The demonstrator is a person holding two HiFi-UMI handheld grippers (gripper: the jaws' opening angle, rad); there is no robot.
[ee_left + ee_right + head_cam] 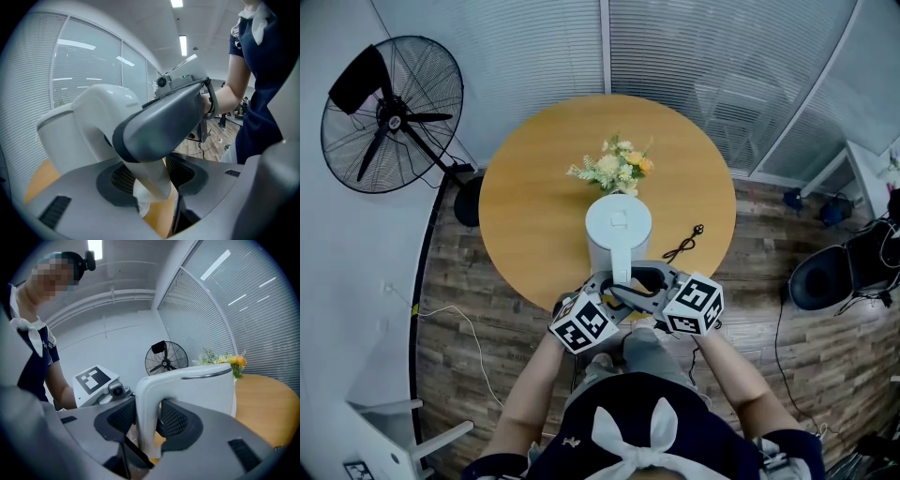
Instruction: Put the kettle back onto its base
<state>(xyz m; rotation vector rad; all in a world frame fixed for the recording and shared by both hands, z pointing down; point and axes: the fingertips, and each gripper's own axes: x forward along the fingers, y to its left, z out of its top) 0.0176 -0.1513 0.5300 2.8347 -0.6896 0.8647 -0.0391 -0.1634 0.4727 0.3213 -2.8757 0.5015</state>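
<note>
Two sets of jaws, left gripper (152, 177) and right gripper (149, 422), pinch the kettle (619, 232) handle (145, 397).

White kettle (618, 231) upright at the table's (525, 202) near edge.

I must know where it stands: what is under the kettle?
Around the kettle the table shows. Its own body covers the spot beneath, so what lies there cannot be seen.

No legible text, labels or numbers
</note>
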